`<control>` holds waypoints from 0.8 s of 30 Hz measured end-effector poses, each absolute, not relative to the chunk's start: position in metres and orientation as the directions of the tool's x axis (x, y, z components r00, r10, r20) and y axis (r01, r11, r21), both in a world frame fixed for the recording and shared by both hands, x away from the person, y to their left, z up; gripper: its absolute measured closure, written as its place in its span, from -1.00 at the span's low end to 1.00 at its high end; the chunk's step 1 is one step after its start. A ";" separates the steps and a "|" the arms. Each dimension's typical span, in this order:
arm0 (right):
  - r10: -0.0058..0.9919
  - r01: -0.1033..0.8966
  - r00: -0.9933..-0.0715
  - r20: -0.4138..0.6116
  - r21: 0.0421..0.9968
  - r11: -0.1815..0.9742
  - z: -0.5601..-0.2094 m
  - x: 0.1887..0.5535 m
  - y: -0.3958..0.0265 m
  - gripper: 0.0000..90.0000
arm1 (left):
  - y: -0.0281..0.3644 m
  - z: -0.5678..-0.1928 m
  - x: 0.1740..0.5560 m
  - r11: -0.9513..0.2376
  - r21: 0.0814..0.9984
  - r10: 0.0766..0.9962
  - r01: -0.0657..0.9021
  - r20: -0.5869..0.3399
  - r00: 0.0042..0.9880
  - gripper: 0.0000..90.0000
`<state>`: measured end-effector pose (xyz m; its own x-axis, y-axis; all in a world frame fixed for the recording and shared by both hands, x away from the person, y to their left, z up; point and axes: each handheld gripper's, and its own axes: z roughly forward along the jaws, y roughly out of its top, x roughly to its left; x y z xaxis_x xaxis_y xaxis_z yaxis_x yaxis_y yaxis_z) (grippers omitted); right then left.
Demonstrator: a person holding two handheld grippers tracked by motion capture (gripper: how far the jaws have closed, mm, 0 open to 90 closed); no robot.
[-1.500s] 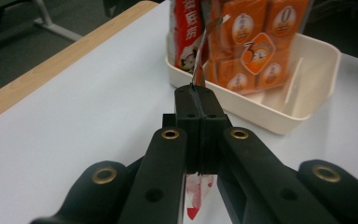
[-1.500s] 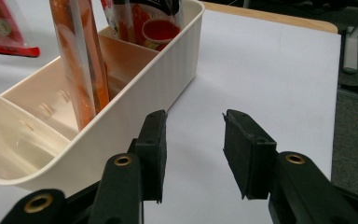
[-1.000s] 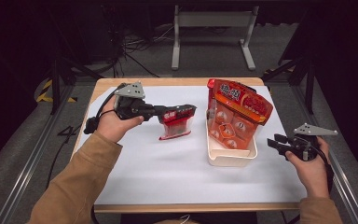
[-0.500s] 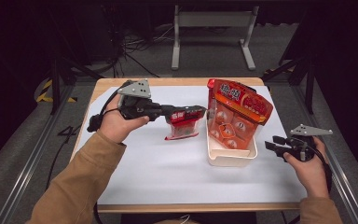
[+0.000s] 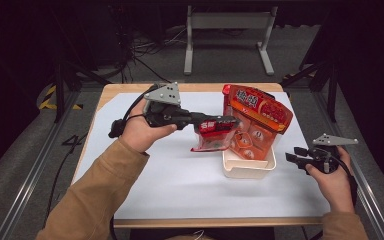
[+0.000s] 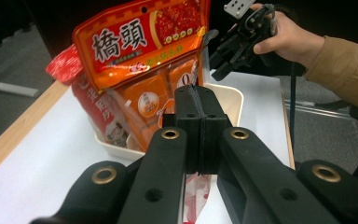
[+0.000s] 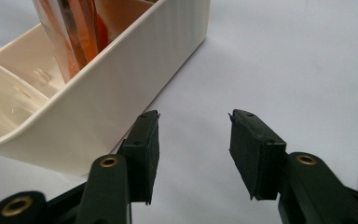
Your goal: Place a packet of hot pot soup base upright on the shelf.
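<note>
My left gripper is shut on the top edge of a small red snack packet, which hangs above the white sheet against the left side of a cream bin. In the left gripper view the jaws are pressed together and the packet dangles beneath them. A large orange packet stands upright in the bin. My right gripper is open just right of the bin, low over the table. Its own view shows the gripper with nothing inside, near the bin's wall.
A white sheet covers the wooden table. In the left gripper view, another red packet leans in the bin behind the orange packet. The bin has a divider inside. Dark floor and metal stands surround the table.
My left gripper has carried the red packet rightward until it reaches the bin's left side. The right gripper has barely moved.
</note>
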<state>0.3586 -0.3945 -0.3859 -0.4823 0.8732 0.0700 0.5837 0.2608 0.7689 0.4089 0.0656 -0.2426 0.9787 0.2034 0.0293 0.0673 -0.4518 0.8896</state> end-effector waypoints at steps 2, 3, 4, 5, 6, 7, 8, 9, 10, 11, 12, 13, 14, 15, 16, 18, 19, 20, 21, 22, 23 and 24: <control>0.872 0.586 -0.483 0.074 0.767 0.260 -0.386 0.358 -0.395 0.16 | 0.063 -0.242 0.408 -0.448 0.892 0.201 0.065 0.030 0.979 1.00; 0.871 0.586 -0.485 0.076 0.767 0.260 -0.386 0.358 -0.395 0.16 | 0.060 -0.241 0.409 -0.448 0.892 0.192 0.053 0.039 0.981 1.00; 0.871 0.588 -0.486 0.078 0.766 0.260 -0.386 0.358 -0.395 0.16 | 0.058 -0.241 0.408 -0.444 0.894 0.189 0.052 0.037 0.981 1.00; 0.871 0.589 -0.485 0.079 0.766 0.258 -0.386 0.358 -0.395 0.16 | 0.056 -0.241 0.408 -0.447 0.893 0.183 0.046 0.041 0.982 1.00; 0.871 0.589 -0.485 0.080 0.766 0.258 -0.385 0.357 -0.395 0.16 | 0.054 -0.240 0.407 -0.448 0.893 0.180 0.045 0.040 0.983 1.00; 0.871 0.586 -0.486 0.077 0.768 0.259 -0.385 0.357 -0.396 0.16 | 0.051 -0.240 0.407 -0.448 0.893 0.176 0.039 0.046 0.983 1.00; 0.871 0.586 -0.485 0.076 0.768 0.259 -0.385 0.357 -0.396 0.16 | 0.049 -0.240 0.407 -0.446 0.894 0.173 0.037 0.046 0.984 1.00; 0.871 0.586 -0.485 0.076 0.768 0.259 -0.386 0.357 -0.396 0.16 | 0.047 -0.240 0.407 -0.447 0.894 0.169 0.034 0.047 0.984 1.00; 0.872 0.586 -0.485 0.075 0.768 0.260 -0.386 0.357 -0.396 0.16 | 0.045 -0.239 0.407 -0.448 0.893 0.165 0.029 0.050 0.985 1.00; 0.872 0.586 -0.485 0.074 0.768 0.260 -0.386 0.357 -0.396 0.16 | 0.043 -0.239 0.406 -0.446 0.895 0.165 0.033 0.046 0.985 1.00; 0.871 0.586 -0.486 0.075 0.768 0.260 -0.386 0.357 -0.396 0.15 | 0.040 -0.239 0.406 -0.445 0.895 0.162 0.030 0.048 0.986 1.00; 0.870 0.585 -0.487 0.075 0.768 0.261 -0.385 0.357 -0.396 0.15 | 0.039 -0.239 0.405 -0.443 0.896 0.159 0.027 0.050 0.986 1.00; 0.871 0.585 -0.486 0.075 0.768 0.260 -0.385 0.357 -0.396 0.15 | 0.037 -0.239 0.405 -0.445 0.895 0.153 0.021 0.053 0.987 1.00; 0.870 0.584 -0.487 0.075 0.769 0.260 -0.385 0.357 -0.396 0.15 | 0.035 -0.239 0.405 -0.442 0.897 0.152 0.021 0.052 0.987 1.00; 0.870 0.584 -0.487 0.075 0.769 0.260 -0.385 0.357 -0.396 0.15 | 0.034 -0.239 0.404 -0.441 0.897 0.150 0.020 0.051 0.987 1.00; 0.870 0.584 -0.487 0.075 0.769 0.260 -0.385 0.357 -0.396 0.15 | 0.032 -0.239 0.404 -0.441 0.897 0.146 0.014 0.056 0.988 1.00; 0.870 0.584 -0.488 0.076 0.769 0.261 -0.385 0.357 -0.396 0.15 | 0.030 -0.239 0.404 -0.438 0.899 0.145 0.014 0.056 0.988 1.00; 0.869 0.584 -0.488 0.076 0.769 0.261 -0.385 0.357 -0.397 0.15 | 0.029 -0.239 0.403 -0.438 0.899 0.144 0.011 0.058 0.988 1.00; 0.869 0.582 -0.489 0.076 0.770 0.260 -0.385 0.357 -0.397 0.15 | 0.027 -0.239 0.403 -0.435 0.900 0.144 0.009 0.060 0.988 1.00; 0.869 0.582 -0.489 0.075 0.770 0.260 -0.385 0.357 -0.397 0.15 | 0.026 -0.239 0.403 -0.432 0.902 0.145 0.008 0.060 0.988 1.00; 0.869 0.583 -0.488 0.077 0.770 0.259 -0.385 0.357 -0.397 0.15 | 0.025 -0.238 0.403 -0.432 0.902 0.139 0.000 0.066 0.988 1.00; 0.869 0.583 -0.488 0.077 0.770 0.259 -0.385 0.357 -0.397 0.15 | 0.024 -0.238 0.403 -0.428 0.904 0.139 -0.002 0.067 0.988 1.00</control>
